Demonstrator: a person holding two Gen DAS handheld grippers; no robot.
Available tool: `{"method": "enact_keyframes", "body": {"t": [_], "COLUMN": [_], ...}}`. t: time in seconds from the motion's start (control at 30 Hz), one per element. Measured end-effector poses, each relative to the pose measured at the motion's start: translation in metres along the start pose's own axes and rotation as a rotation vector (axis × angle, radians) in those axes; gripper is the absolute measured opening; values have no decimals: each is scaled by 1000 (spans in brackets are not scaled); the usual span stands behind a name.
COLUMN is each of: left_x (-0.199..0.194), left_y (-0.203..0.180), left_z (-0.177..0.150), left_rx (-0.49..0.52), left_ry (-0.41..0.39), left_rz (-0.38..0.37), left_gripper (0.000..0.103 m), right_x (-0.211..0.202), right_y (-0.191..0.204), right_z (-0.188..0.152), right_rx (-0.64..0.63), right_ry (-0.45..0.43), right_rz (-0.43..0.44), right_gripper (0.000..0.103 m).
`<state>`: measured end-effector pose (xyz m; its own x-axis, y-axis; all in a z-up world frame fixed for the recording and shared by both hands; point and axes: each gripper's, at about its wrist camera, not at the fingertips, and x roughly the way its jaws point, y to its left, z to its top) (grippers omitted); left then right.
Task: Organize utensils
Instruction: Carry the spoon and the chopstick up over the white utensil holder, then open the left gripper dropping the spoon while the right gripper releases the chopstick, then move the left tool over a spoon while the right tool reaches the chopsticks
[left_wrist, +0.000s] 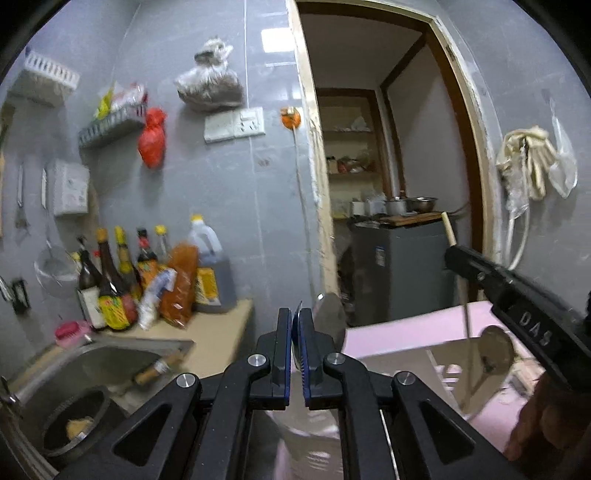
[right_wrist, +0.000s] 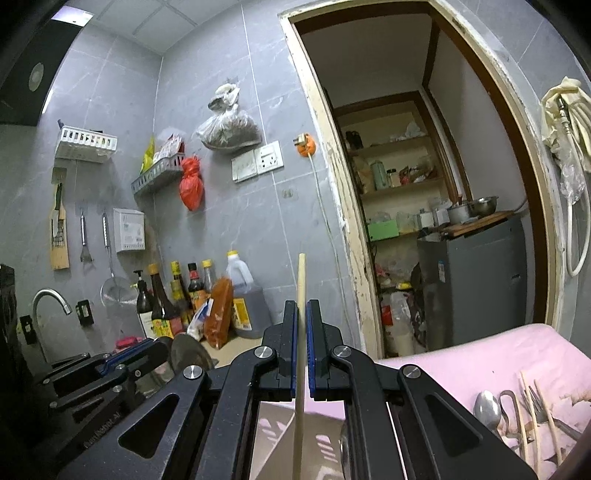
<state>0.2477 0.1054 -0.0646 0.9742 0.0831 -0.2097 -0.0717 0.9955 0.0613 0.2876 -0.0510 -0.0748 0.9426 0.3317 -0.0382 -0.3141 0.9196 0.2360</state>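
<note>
Between right gripper (right_wrist: 302, 325) pads: chopstick (right_wrist: 300, 280).

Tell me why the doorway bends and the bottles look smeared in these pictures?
Left wrist view: the fisheye lens bows the doorway, and the bottles are smeared by motion blur. Right wrist view: same bowing of the doorway, but the bottles are sharper; a ceiling light glares at top left.

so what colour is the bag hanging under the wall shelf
Red bag, clearest in the right wrist view.
</note>
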Motion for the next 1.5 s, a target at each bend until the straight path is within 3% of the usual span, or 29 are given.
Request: {"method": "enact_keyframes", "body": {"t": [0.07,0.17,0.2,0.37,0.53,0.8,0.97,1.17,1.5], "left_x": [0,4,5,6,1,-10,-19,-23,-9], "left_y": [5,13,16,24,13,-32,-67,-114,-189], "left_z": [1,2,3,9,27,65,82,91,75], "left_rx": [-46,-118,-146,-232,-231,-215,-201,-180,-139], "left_ry": [29,76,90,117,118,87,45,6,20], "left_rz": [-43,-92,-107,-141,-132,-170,-189,-191,-190], "left_gripper": [7,8,8,34,38,61,80,92,100], "right_x": [-3,-6,-7,-17,-34,-72,-94,-115,-128], "right_y": [-3,-7,-8,-15,-35,-82,-110,-144,-202], "right_z": [2,7,9,26,53,97,117,130,121], "right_rx": [13,30,33,37,48,21,-17,-66,-123], "right_ry": [11,17,19,12,-3,-42,-67,-72,7], "right_rz": [-1,0,1,-13,-65,-168,-221,-266,-290], "right_gripper": [10,27,27,28,51,76,84,91,98]}}
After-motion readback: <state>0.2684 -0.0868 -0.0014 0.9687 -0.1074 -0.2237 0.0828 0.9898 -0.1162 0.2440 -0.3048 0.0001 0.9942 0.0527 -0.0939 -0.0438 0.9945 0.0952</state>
